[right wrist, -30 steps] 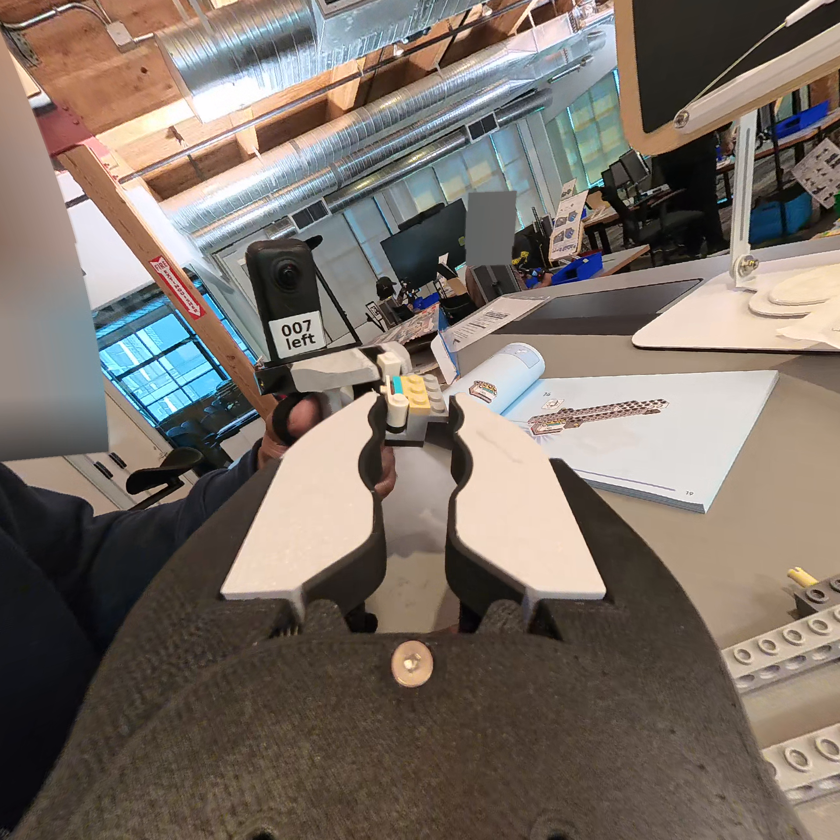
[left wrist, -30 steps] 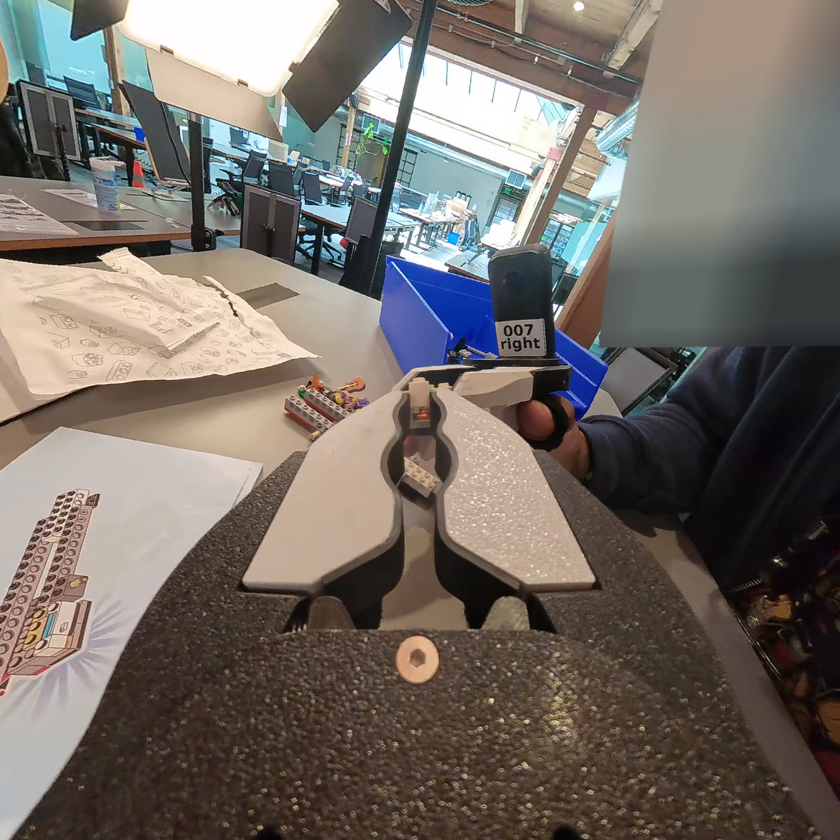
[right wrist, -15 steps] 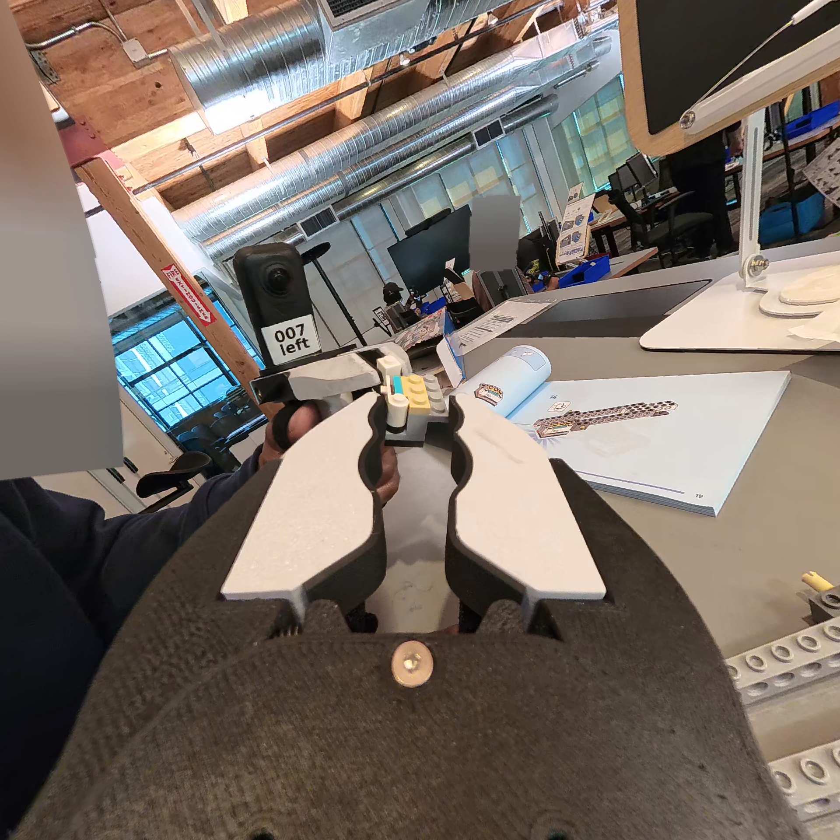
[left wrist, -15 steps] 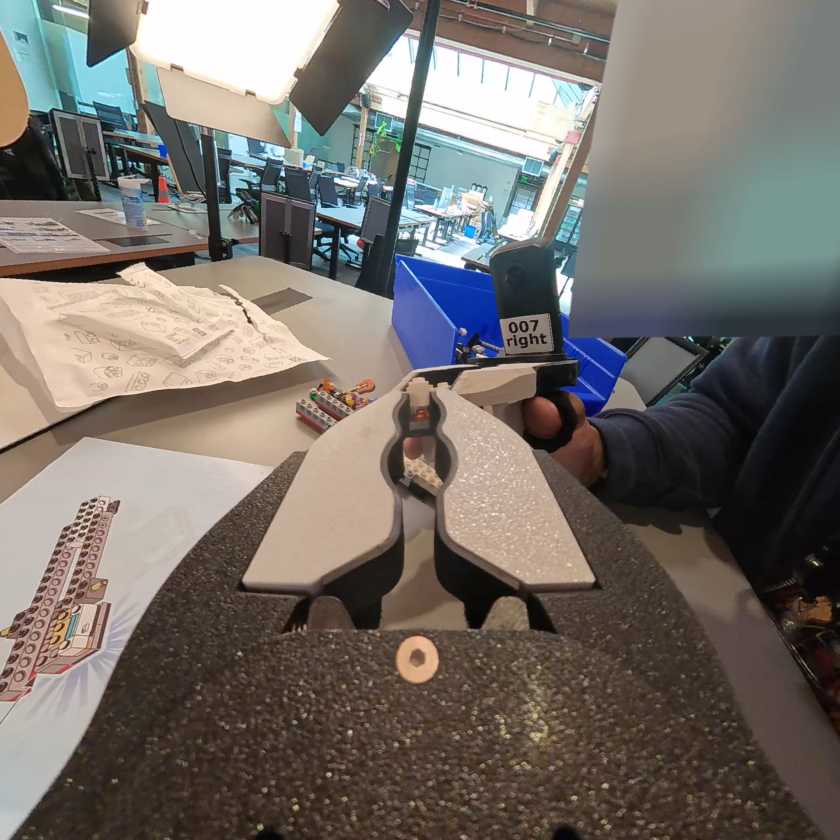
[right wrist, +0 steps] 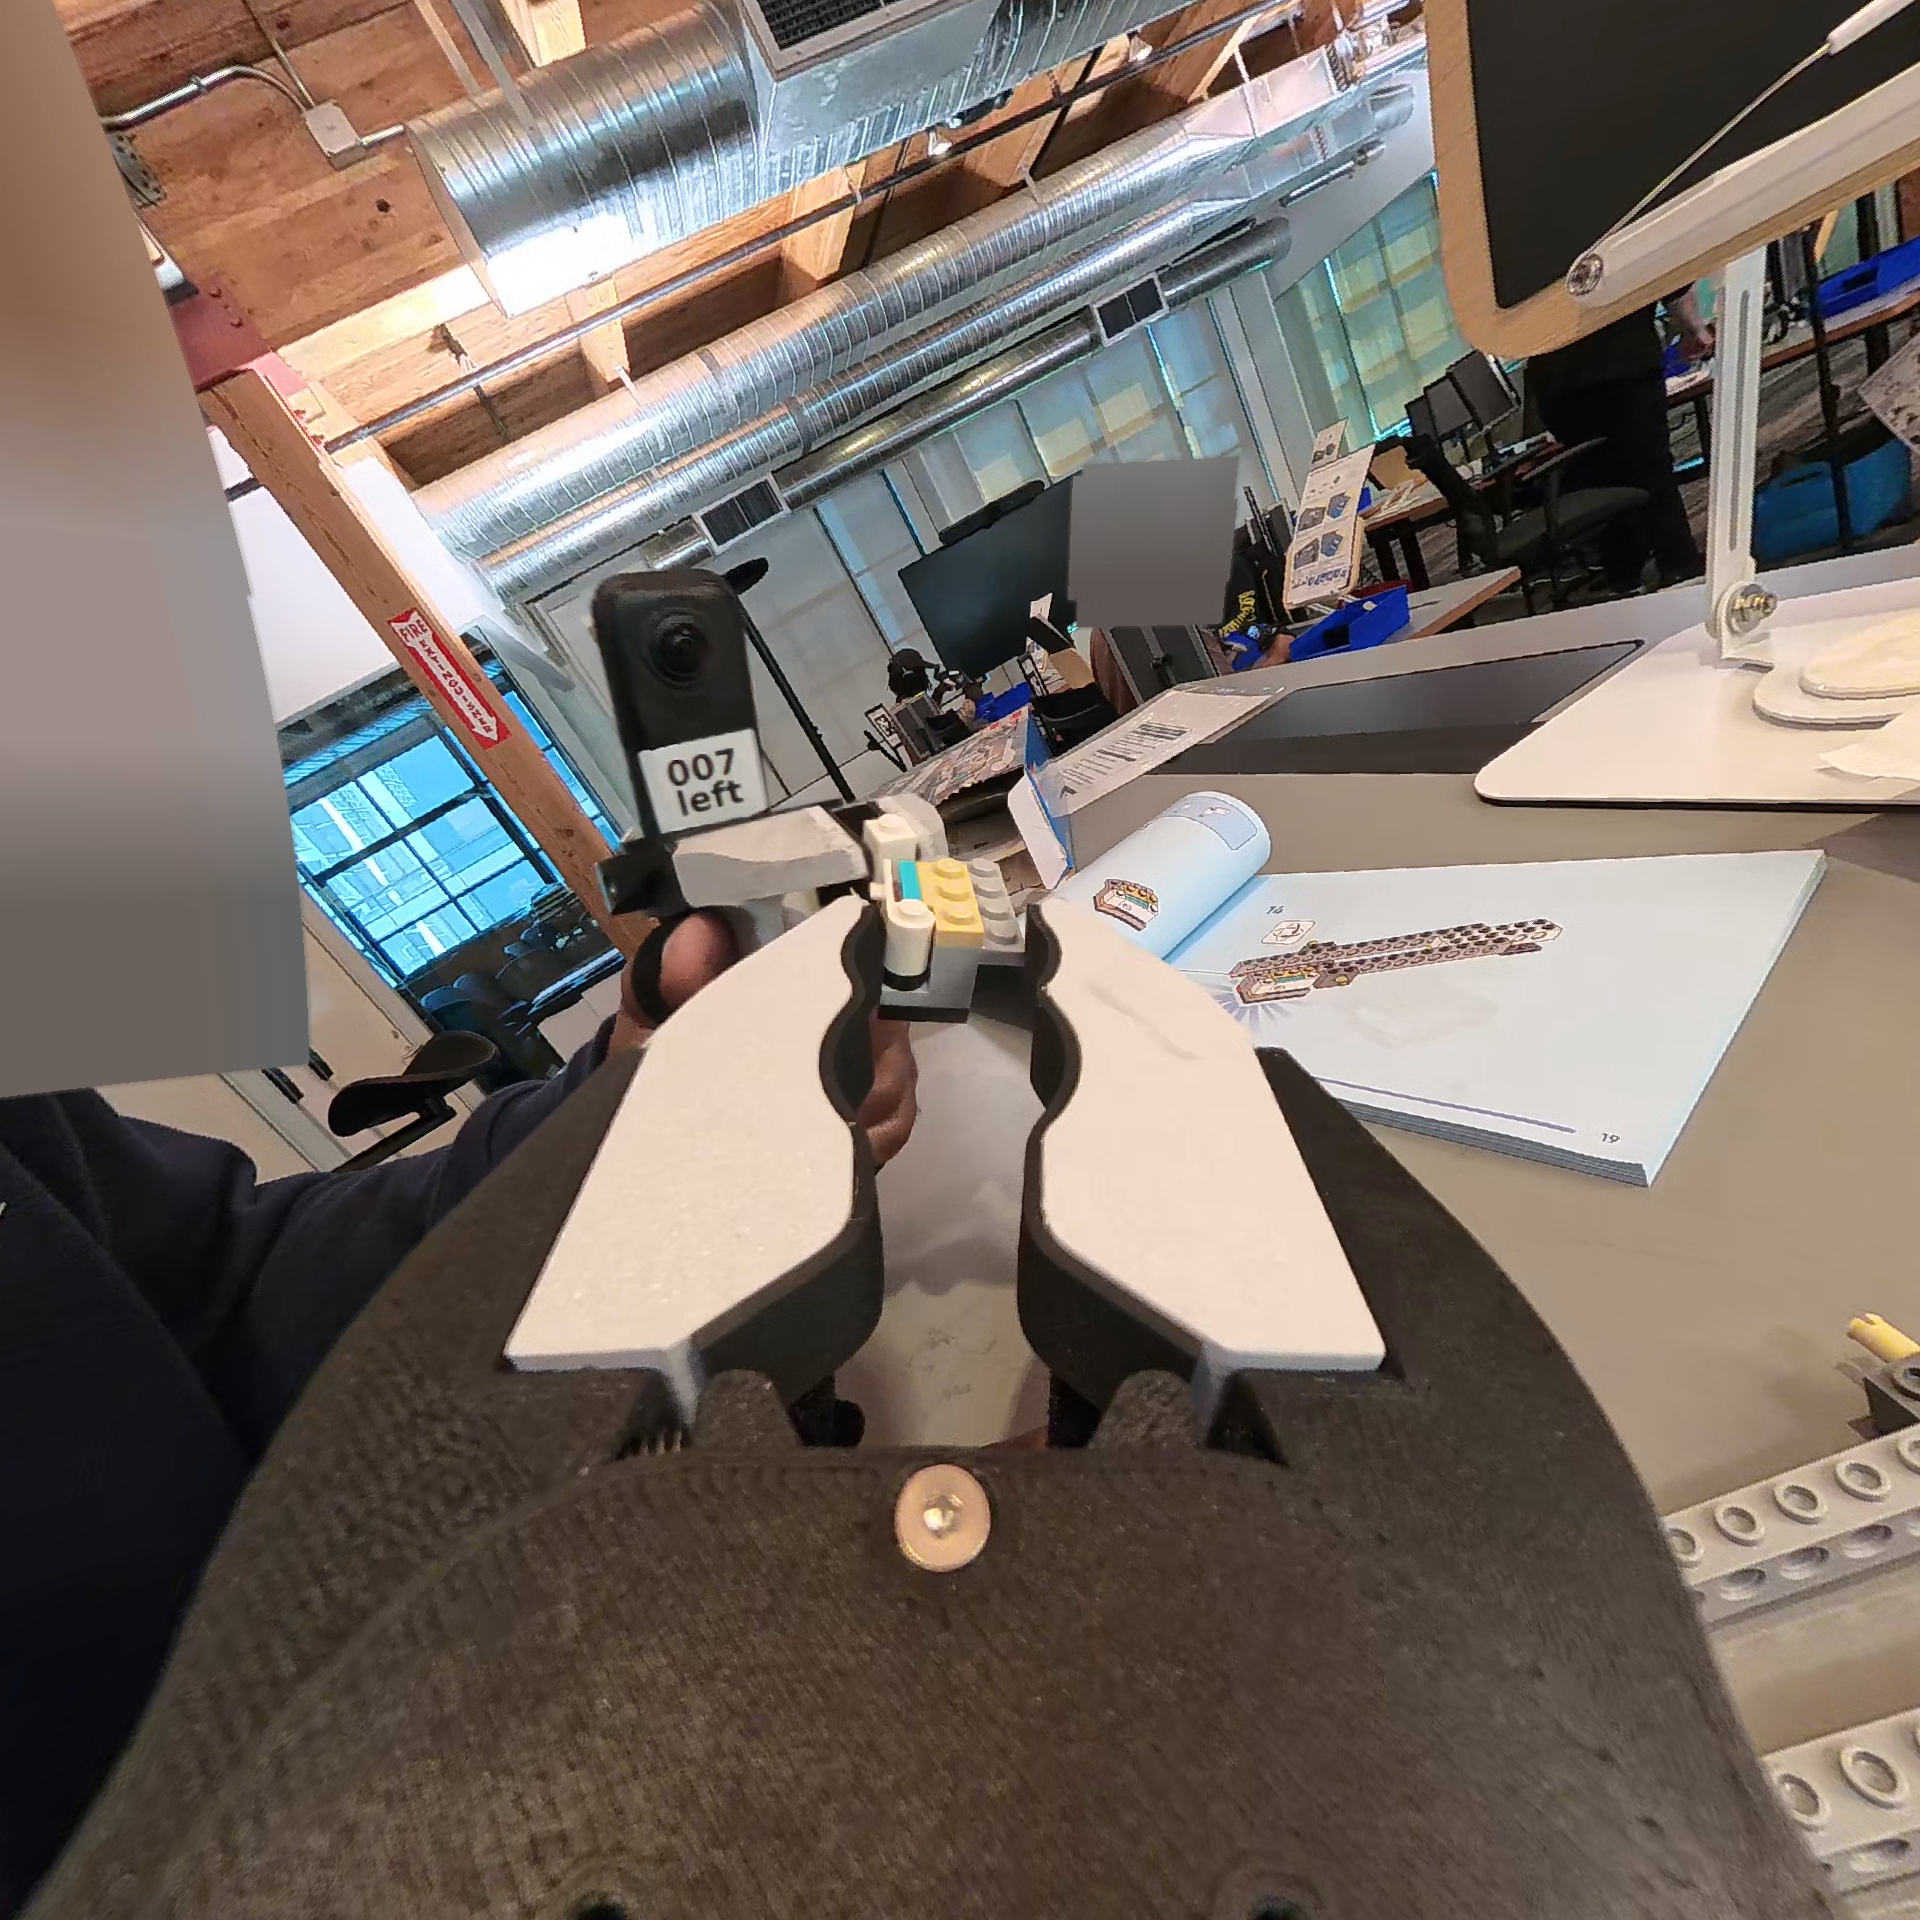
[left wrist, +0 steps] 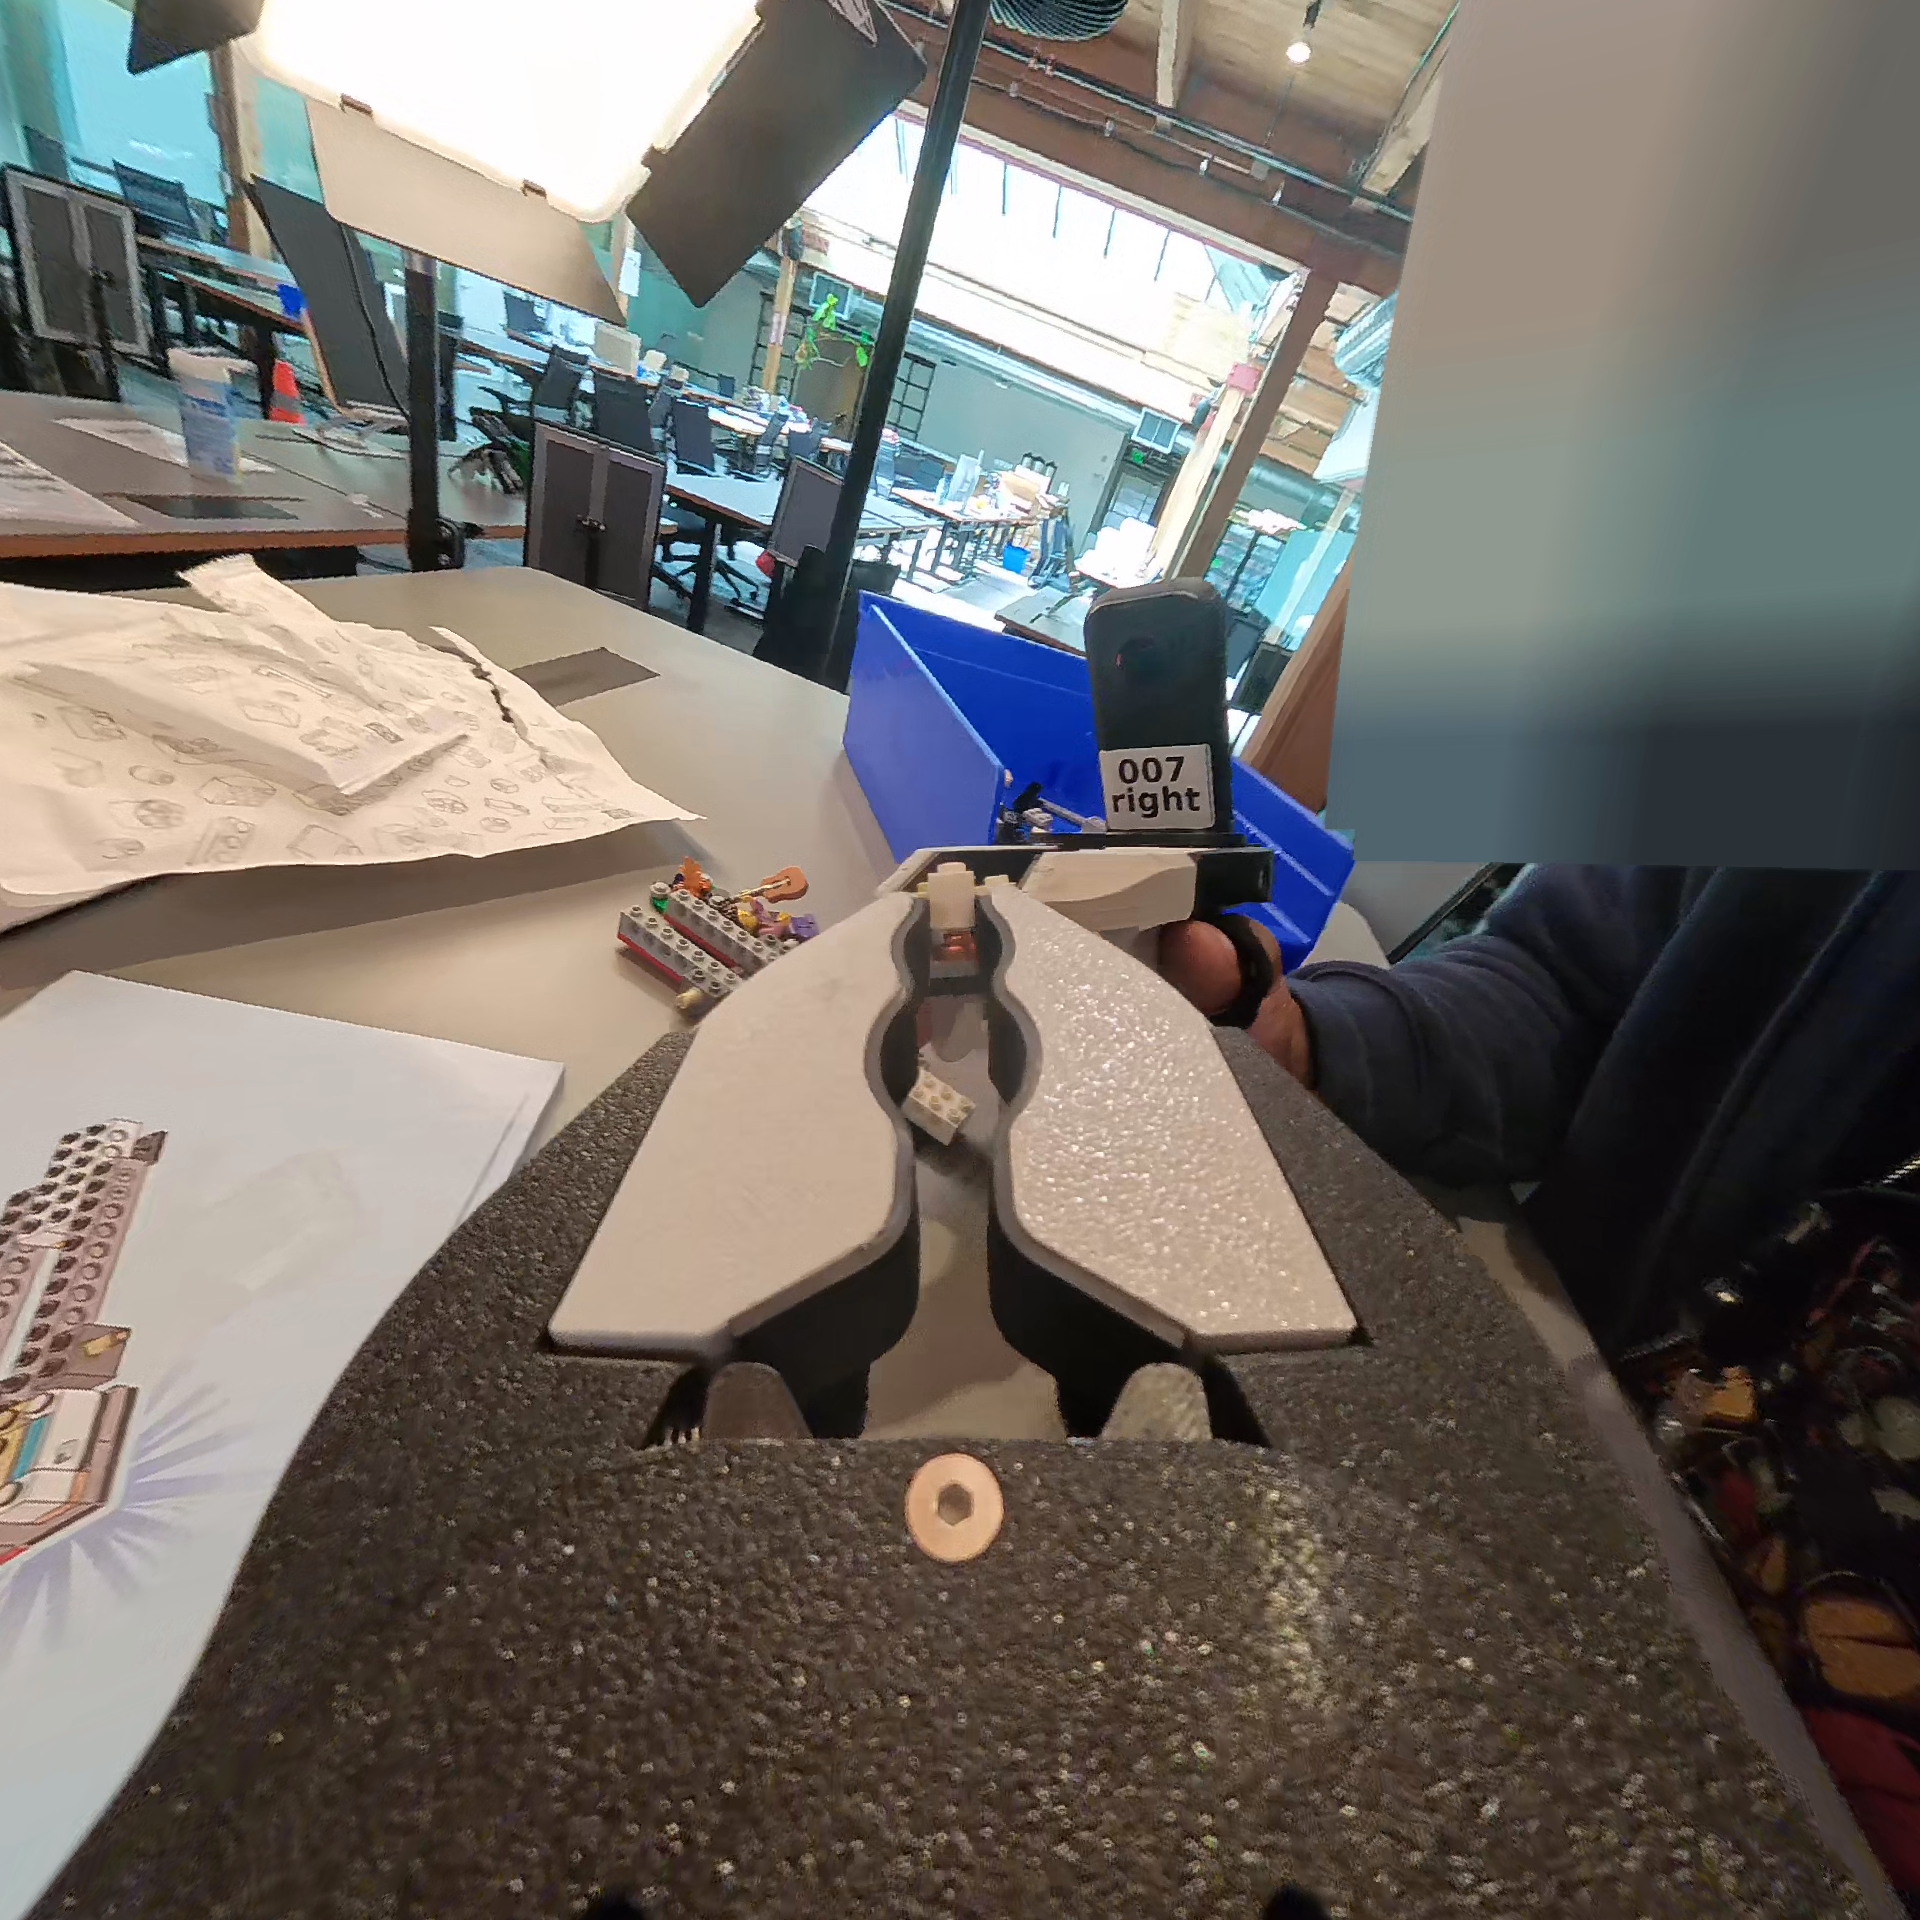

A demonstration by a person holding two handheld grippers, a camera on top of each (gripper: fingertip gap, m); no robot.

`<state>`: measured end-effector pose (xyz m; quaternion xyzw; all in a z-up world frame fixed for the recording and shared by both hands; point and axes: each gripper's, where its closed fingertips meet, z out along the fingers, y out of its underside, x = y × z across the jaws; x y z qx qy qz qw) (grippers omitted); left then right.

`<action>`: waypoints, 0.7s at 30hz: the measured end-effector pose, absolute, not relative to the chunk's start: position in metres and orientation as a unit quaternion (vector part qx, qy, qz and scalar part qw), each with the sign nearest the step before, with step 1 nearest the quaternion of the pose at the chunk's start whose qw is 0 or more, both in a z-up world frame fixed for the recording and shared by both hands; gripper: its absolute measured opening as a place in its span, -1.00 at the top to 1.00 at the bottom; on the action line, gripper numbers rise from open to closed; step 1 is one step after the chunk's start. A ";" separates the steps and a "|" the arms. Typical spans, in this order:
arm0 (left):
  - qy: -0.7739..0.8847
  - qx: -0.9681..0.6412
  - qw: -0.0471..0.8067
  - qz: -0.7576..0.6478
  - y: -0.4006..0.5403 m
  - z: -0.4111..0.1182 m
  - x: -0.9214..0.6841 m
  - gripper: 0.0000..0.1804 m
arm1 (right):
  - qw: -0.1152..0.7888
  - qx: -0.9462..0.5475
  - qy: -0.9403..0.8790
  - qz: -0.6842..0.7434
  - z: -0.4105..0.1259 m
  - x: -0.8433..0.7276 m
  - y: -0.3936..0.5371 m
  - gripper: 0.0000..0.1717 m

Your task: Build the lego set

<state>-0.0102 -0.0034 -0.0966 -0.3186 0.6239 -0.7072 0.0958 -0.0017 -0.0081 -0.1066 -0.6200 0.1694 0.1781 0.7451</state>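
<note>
A blue bin point(left wrist: 935, 717) stood on the grey table point(left wrist: 727, 727) behind the grippers, and only a few small parts showed at its near rim. The right gripper point(right wrist: 951, 940) was closed on a small brick assembly point(right wrist: 951, 914) of grey, yellow, teal and white pieces, held above the table, while the left gripper point(left wrist: 953, 914) pinched a white piece point(left wrist: 951, 894) on that assembly. An open booklet point(right wrist: 1455, 997), a brick pile point(left wrist: 717, 925), crumpled paper point(left wrist: 260, 748) and grey plates point(right wrist: 1808, 1538) lay around them.
</note>
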 end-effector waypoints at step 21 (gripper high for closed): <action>0.688 -0.365 0.173 -0.603 0.003 -0.105 -0.009 0.88 | 0.738 -0.634 0.166 0.160 -0.110 -0.004 -0.003 0.69</action>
